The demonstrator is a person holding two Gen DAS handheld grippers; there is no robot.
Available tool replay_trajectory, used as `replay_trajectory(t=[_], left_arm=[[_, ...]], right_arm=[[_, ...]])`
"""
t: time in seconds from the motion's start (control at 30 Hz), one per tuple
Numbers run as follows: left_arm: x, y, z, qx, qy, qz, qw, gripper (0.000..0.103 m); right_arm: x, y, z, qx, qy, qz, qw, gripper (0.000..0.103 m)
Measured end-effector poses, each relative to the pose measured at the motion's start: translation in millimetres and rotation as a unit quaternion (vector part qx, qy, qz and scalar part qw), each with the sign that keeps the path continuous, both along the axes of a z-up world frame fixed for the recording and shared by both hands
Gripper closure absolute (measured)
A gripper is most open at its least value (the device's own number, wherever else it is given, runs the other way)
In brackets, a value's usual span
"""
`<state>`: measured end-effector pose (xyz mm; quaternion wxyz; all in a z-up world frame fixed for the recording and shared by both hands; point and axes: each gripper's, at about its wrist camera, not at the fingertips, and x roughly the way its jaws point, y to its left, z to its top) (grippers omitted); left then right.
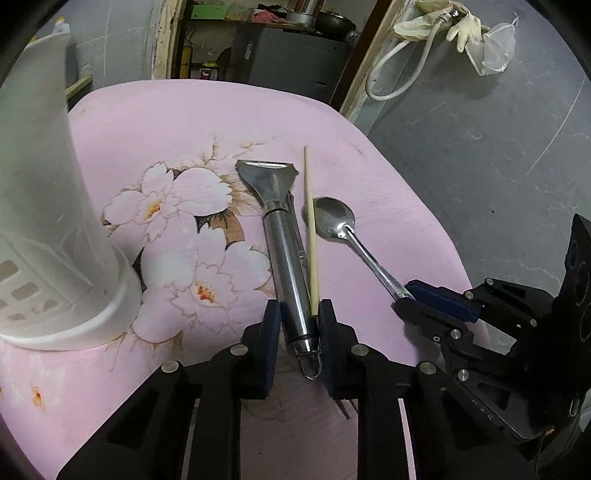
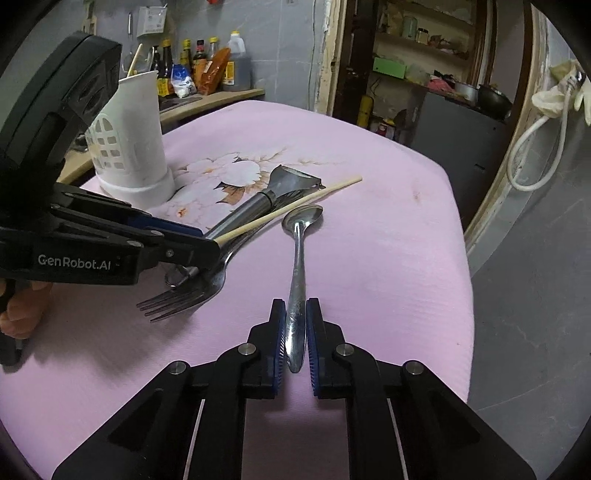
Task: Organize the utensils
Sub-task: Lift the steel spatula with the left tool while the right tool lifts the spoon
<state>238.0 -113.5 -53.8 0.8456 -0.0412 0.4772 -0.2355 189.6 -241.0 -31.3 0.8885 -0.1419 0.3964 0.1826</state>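
Pink table (image 1: 369,155): L gripper (image 1: 299,314) clamps peeler (image 1: 286,251); R gripper (image 2: 295,314) clamps spoon (image 2: 301,236).

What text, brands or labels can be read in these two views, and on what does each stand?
"GenRobot.AI": white print on the side of the left gripper, seen in the right wrist view.
Labels on the sauce bottles on the back counter: too small and blurred to read.
White paper sheet on the wall: print too small to read.
Faint marks on the right gripper body and a stamp on the metal scraper handle, left wrist view: illegible.
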Motion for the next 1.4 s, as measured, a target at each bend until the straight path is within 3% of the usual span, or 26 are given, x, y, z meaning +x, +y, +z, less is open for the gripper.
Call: replay_trajectory(t=[0.33,0.93,1.03,1.1,1.17,1.4], left_arm=[[-19,27,0,-0.017,0.004,0.021,0.9996,0.088],[-103,79,17,-0.014,-0.006,0.033,0.9993,0.088],[-108,90,14,-0.032,-0.009,0.042,0.9986,0.087],[-112,93,12,-0.04,-0.009,0.047,0.998,0.086],[-117,96,9,-0.047,-0.007,0.053,0.9974,0.084],[-142,94,6,-0.027,-0.031,0.072,0.9966,0.081]], right_arm=[[-2,-14,5,0.008,-0.01,-0.031,0.999,0.095],[-36,-39,6,0.037,0.005,-0.059,0.998,0.094],[-37,-39,5,0.041,0.005,-0.057,0.998,0.09],[-36,-37,5,0.043,0.005,-0.053,0.998,0.081],[-34,-34,5,0.041,0.004,-0.049,0.998,0.077],[-26,-29,3,0.034,-0.001,-0.051,0.998,0.077]])
